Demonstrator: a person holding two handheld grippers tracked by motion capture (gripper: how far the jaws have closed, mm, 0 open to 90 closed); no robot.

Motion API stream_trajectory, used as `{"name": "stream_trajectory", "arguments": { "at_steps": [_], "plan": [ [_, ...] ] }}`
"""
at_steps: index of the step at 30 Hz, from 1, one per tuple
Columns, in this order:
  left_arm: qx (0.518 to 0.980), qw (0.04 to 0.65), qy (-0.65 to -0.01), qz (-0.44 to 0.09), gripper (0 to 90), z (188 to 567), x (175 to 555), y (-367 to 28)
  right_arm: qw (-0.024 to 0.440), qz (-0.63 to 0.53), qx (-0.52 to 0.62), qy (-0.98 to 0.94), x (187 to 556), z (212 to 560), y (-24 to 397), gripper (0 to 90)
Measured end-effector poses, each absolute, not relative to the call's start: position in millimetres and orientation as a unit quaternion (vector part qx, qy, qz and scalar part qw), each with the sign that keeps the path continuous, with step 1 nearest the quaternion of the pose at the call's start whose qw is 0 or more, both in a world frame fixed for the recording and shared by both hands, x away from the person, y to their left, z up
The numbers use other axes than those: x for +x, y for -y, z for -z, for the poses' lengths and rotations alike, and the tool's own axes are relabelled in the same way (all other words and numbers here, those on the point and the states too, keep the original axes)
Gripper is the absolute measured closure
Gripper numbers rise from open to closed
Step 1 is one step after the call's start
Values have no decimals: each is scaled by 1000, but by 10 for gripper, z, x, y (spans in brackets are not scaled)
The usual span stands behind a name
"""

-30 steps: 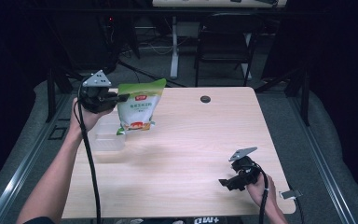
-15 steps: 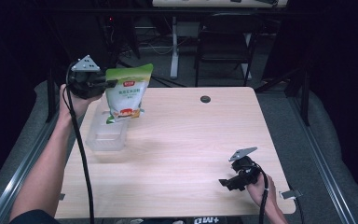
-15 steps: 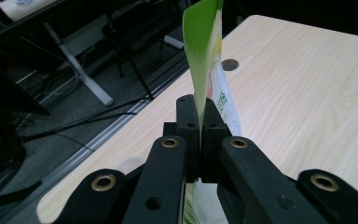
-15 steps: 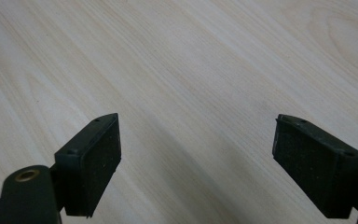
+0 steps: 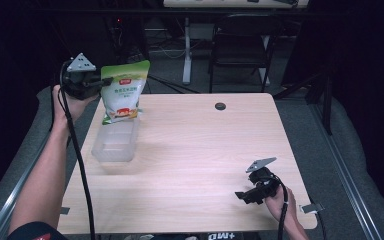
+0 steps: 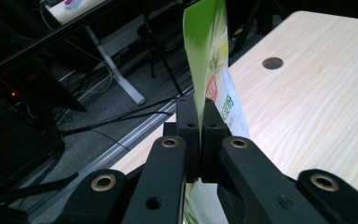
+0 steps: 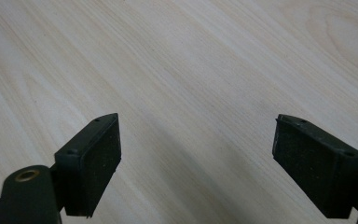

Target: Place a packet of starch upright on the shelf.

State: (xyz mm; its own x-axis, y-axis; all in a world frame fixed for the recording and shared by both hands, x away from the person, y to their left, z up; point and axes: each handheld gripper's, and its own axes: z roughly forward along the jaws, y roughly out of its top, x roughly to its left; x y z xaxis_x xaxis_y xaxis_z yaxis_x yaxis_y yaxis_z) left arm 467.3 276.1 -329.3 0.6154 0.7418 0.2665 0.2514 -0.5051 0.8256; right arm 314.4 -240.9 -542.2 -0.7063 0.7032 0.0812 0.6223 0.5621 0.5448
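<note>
Upper left, the left gripper has its jaws clamped on a green pouch above a clear tub; likely next, tipping it in. Lower right, the right gripper rests on the worktop, jaws apart.

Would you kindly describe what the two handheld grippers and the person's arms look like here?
Both are black two-jaw tools. The left gripper and the right gripper each carry a grey three-cornered plate on top and trail a black cable. In the gripper views the jaws are black linkage arms with brass-coloured pivot bushings and flat rectangular black pads. The forearms are bare; a dark sleeve with a red edge shows at the left upper arm.
</note>
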Motion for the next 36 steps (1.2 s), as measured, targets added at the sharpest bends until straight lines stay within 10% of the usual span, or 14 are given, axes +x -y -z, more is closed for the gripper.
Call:
{"name": "stream_trajectory", "arguments": {
  "at_steps": [36],
  "plan": [
    [803, 340, -318, -371, 900, 3927, 5153, -2900, 72, -278, 376, -881, 3139, 5423, 2407, 148]
  ]
}}
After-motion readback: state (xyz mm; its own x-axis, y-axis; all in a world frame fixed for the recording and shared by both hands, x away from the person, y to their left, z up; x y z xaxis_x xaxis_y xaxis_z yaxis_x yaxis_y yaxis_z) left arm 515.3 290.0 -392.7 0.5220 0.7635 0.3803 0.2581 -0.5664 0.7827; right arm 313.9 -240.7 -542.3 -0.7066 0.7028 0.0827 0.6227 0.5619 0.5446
